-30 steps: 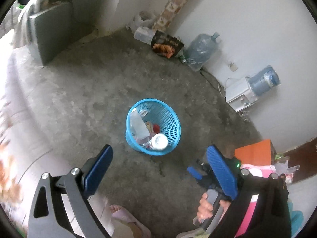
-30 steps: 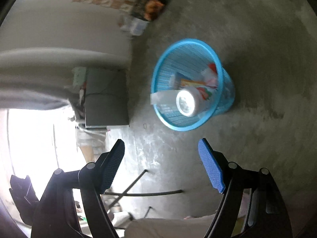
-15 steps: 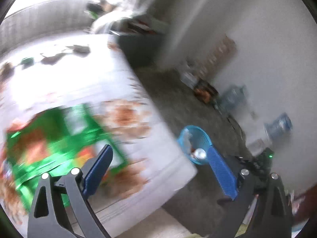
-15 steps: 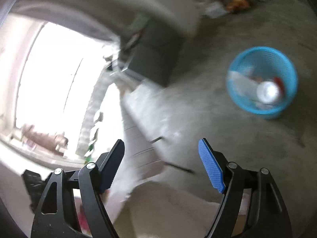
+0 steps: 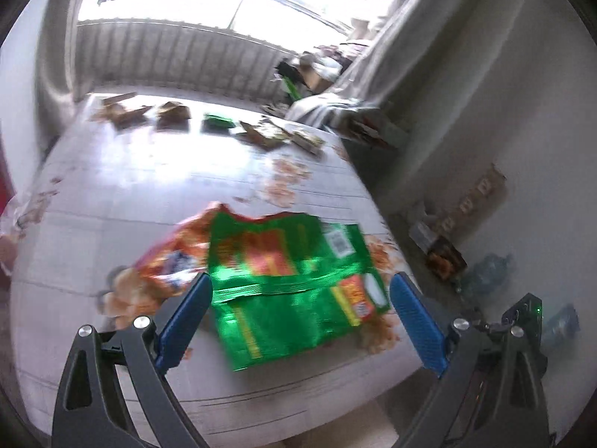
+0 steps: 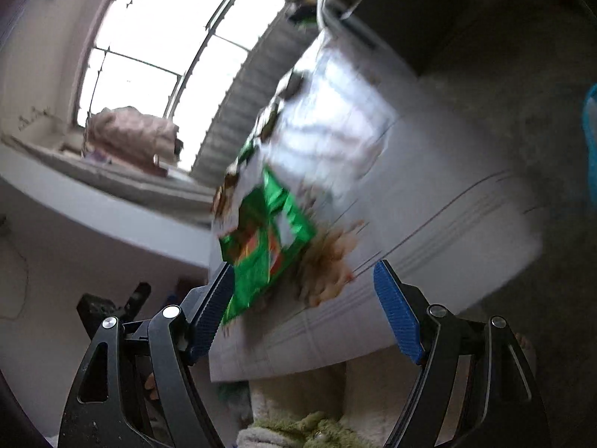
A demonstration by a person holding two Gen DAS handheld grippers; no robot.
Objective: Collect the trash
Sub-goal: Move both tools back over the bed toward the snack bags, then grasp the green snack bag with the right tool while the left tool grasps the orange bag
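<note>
Both grippers are over the table now, empty. The left gripper is spread wide with the green snack wrapper lying flat on the tablecloth, framed between its blue pads but above it, no contact. The right gripper is also released, nothing in it; it sees the same green snack wrapper from the table's near edge, view heavily blurred.

An orange wrapper sits partly tucked under the green one's left side. More small wrappers line the far edge. The blue basket is on the floor, well off to the side, only its rim showing.

Step in hand looks like the pick on the green wrapper, probably with the left. It's flat foil, so I'd come in low and shallow at the crinkled near edge, one pad sliding under, and pinch a fold rather than press down on the sheet. Close fully; thin film slips. Watch not to drag the orange one along.
</note>
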